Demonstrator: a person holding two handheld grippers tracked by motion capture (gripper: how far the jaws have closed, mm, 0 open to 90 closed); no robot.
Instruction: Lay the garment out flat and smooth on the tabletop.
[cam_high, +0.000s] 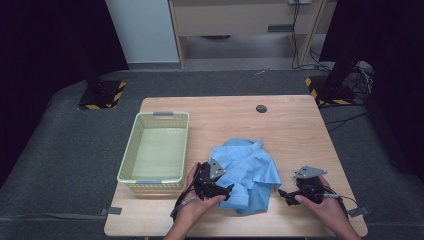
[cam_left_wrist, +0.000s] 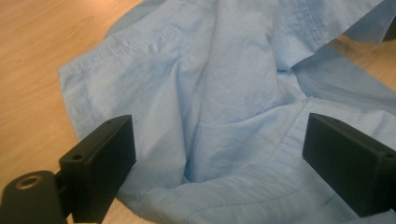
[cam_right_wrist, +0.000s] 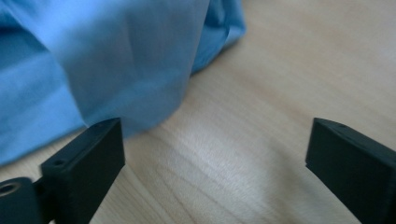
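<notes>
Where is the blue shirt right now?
In the high view the blue shirt lies crumpled on the table's near middle, right of the basket, between both grippers.

basket (cam_high: 156, 148): pale yellow-green, table's left | table (cam_high: 295, 125): wood | dark round disc (cam_high: 261, 108): far edge

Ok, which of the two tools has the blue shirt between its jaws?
The left tool: its open jaws straddle a fold of the blue shirt without pressing it. The right tool sits beside the shirt, open over the bare table.
</notes>
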